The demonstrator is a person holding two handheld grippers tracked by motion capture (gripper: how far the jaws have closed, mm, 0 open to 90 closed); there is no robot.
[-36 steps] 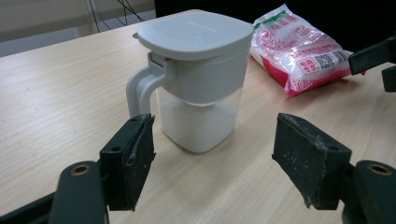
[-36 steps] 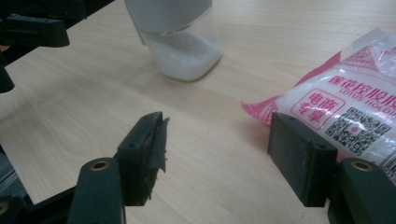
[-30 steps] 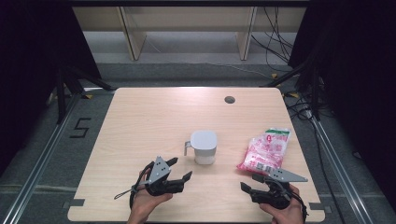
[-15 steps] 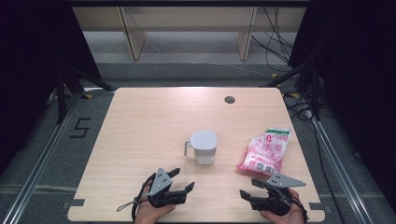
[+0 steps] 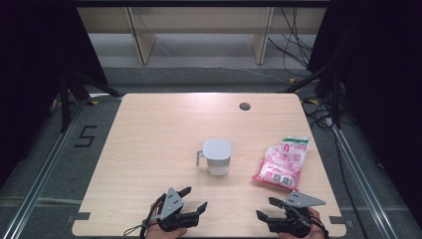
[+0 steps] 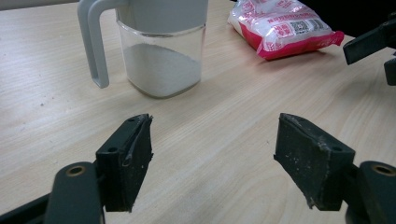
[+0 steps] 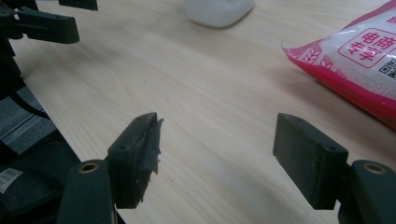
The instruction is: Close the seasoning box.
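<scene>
A clear jug point(image 5: 217, 157) point(image 6: 154, 44) with a grey lid and handle stands mid-table, white powder in its lower half. A pink and white bag point(image 5: 282, 162) point(image 6: 285, 23) point(image 7: 359, 60) lies flat to its right. My left gripper point(image 5: 191, 200) point(image 6: 212, 154) is open near the table's front edge, in front of the jug, its jaws wide apart and empty. My right gripper point(image 5: 264, 210) point(image 7: 215, 154) is open too, low over the front right of the table, just in front of the bag, holding nothing.
The wooden table point(image 5: 159, 139) has a dark round hole point(image 5: 244, 106) at the back right. Its front edge point(image 5: 209, 234) lies just under both hands. Shelving and cables stand on the floor beyond the far edge.
Both grippers have drawn back toward the front edge of the table, away from the jug and the bag. Both stay open.
</scene>
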